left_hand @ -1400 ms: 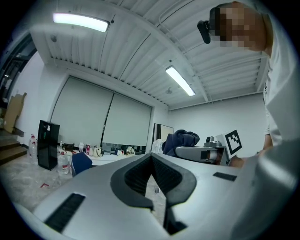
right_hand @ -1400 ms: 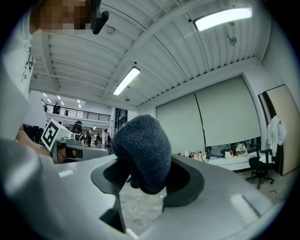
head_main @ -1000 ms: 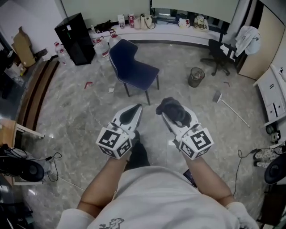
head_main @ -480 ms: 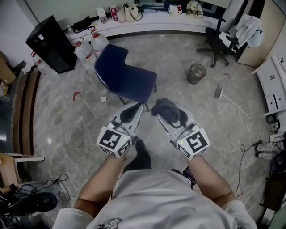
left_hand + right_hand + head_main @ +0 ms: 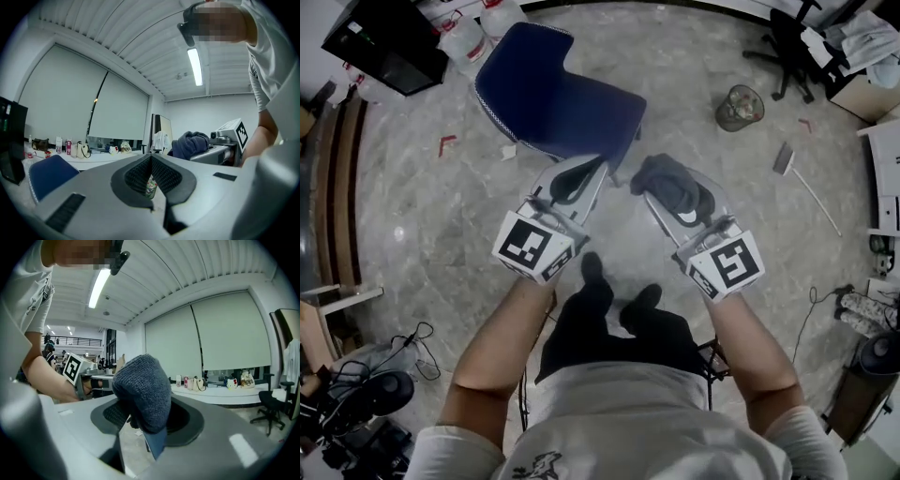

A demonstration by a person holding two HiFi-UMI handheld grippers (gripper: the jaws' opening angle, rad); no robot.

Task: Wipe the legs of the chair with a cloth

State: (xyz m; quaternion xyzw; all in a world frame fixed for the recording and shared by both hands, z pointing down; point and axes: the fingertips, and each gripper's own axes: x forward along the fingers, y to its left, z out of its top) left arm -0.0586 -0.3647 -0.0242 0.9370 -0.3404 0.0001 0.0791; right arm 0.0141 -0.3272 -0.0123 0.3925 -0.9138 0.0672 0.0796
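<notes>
Blue-grey cloth was pinched in right gripper, left gripper pressed together and empty, chair just ahead: approach step, so next move probably needed crouching to its legs.

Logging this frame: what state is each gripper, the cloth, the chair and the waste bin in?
left gripper: shut, nothing between its fingers.
right gripper: shut on the cloth.
cloth: bunched up, clamped in the right gripper, clear of the chair.
chair: upright on the floor, touched by neither gripper.
waste bin: upright on the floor, apart from the chair.
</notes>
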